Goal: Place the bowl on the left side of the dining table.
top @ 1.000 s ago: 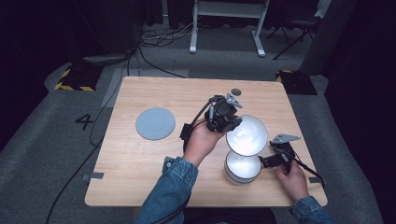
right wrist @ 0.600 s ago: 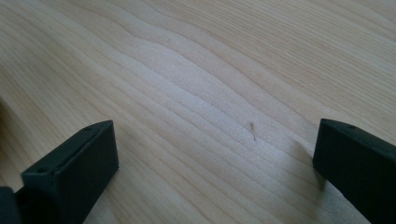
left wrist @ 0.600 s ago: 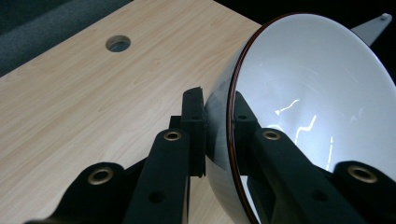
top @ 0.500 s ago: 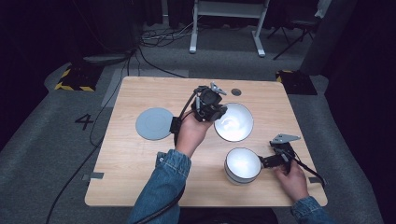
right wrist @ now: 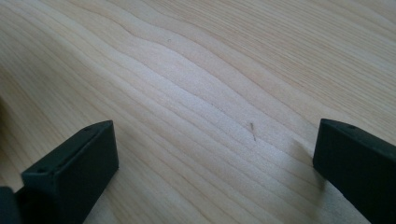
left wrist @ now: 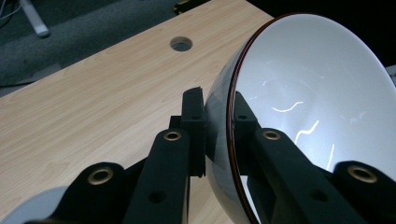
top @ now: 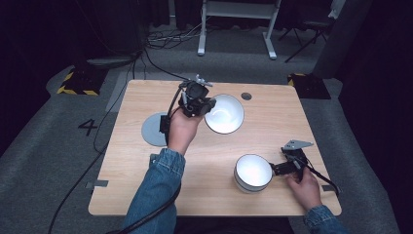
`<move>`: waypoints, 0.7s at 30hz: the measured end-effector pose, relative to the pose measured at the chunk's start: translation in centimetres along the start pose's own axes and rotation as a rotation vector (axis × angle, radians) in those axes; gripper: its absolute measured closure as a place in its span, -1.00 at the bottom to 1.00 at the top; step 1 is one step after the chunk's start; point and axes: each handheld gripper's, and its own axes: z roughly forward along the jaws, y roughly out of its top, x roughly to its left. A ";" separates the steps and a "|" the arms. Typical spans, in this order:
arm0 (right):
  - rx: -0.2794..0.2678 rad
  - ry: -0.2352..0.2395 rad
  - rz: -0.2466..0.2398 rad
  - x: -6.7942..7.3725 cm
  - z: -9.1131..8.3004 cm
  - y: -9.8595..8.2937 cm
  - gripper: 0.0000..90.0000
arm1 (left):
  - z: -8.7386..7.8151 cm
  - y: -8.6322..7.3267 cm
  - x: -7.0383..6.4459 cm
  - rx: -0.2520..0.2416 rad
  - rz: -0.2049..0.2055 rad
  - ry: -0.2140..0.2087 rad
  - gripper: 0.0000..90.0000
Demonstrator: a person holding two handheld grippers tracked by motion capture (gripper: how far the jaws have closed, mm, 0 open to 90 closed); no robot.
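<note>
Two white bowls are in play on the wooden table (top: 214,161). The left gripper (top: 203,108) is clamped on the rim of the lifted bowl (top: 225,113), which hangs tilted over the far middle of the tabletop, its opening turned partly up toward the high view. In the left gripper view that same lifted bowl (left wrist: 308,107) stands nearly on edge, one black jaw pressed against its grey outer wall and the other against its glossy white inside, with a thin dark line running round the lip between them. Beyond the bowl a round cable hole (left wrist: 181,44) is cut into the tabletop; in the high view it lies just to the right of the bowl, near the far edge. A flat grey disc (top: 155,129) lies on the table to the left of the person's left hand (top: 181,131), partly covered by the wrist. The second bowl (top: 253,172) sits upright on the table near the front right, apart from the lifted one. The right gripper (top: 278,168) rests low beside it, its tips at the bowl's right side, and whether they touch the wall I cannot tell. In the right gripper view the jaws stand wide apart over bare wood grain, holding nothing.
</note>
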 end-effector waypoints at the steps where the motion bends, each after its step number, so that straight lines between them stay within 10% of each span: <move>1: -0.001 0.000 -0.002 0.0 0.0 0.0 -0.99 | -0.1 -0.1 0.6 0.003 -0.012 0.009 0.80; 21: 0.000 0.000 0.000 0.0 0.0 0.0 -0.99 | -3.7 -4.1 7.9 -0.016 -0.235 0.171 0.80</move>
